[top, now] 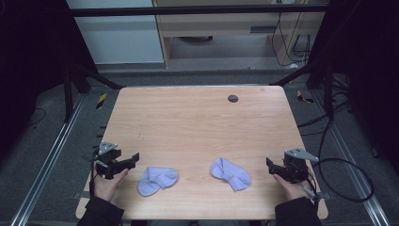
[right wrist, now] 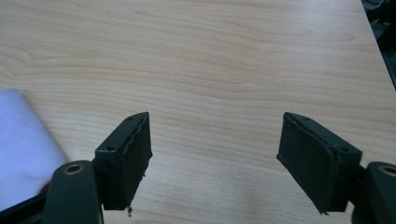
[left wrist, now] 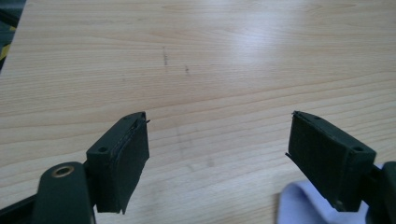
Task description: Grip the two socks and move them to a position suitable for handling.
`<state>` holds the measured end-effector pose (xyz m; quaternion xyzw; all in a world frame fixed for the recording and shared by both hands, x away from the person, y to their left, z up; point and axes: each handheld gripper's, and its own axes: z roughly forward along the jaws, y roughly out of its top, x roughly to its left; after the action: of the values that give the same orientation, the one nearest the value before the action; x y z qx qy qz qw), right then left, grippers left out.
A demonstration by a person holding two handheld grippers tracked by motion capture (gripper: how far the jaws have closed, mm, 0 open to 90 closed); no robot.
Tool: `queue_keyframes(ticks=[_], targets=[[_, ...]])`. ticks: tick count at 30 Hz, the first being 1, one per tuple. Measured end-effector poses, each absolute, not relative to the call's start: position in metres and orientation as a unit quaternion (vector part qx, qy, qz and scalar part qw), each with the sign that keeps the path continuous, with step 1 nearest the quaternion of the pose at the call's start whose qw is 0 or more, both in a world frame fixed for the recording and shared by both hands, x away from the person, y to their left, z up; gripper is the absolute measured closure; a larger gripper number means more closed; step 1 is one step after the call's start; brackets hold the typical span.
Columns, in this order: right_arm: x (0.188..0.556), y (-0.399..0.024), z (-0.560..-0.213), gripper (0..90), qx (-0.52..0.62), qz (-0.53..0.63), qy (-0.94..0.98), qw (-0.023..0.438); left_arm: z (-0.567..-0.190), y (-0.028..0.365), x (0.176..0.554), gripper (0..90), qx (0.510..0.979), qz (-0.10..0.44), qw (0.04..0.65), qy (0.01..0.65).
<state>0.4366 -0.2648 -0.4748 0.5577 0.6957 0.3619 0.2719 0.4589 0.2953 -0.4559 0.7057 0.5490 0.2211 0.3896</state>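
Two pale lilac socks lie on the wooden table (top: 197, 122) near its front edge. The left sock (top: 157, 180) is folded over; the right sock (top: 230, 173) lies slanted. My left gripper (top: 132, 159) is held by a hand at the table's left front, just left of the left sock, open with nothing between its jaws. A corner of that sock (left wrist: 303, 205) peeks out by the right jaw in the left gripper view, where the left gripper (left wrist: 217, 135) stands wide. My right gripper (top: 270, 165) sits at the right front, open and empty. The right sock (right wrist: 23, 144) lies left of the right gripper (right wrist: 215, 133).
A small dark round grommet (top: 233, 98) sits in the table near its far edge. Black frame legs and cables stand on the floor around the table. The middle and back of the tabletop are bare wood.
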Motion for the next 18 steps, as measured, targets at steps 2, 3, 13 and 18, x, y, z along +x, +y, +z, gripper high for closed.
queue_keyframes(ticks=[2,3,13,18], targets=[[0.435,-0.262,-0.473,25.4,0.553,0.366,0.698,0.271,-0.455,0.292,0.458,20.0,0.706,0.22,0.393,0.547],[0.434,-0.26,-0.471,25.5,0.55,0.368,0.699,0.272,-0.454,0.289,0.456,20.0,0.708,0.22,0.395,0.543],[0.427,-0.235,-0.46,34.7,0.518,0.384,0.722,0.253,-0.451,0.251,0.446,21.7,0.734,0.199,0.406,0.507],[0.426,-0.229,-0.457,37.1,0.506,0.386,0.731,0.246,-0.449,0.235,0.442,22.0,0.74,0.196,0.41,0.495]])
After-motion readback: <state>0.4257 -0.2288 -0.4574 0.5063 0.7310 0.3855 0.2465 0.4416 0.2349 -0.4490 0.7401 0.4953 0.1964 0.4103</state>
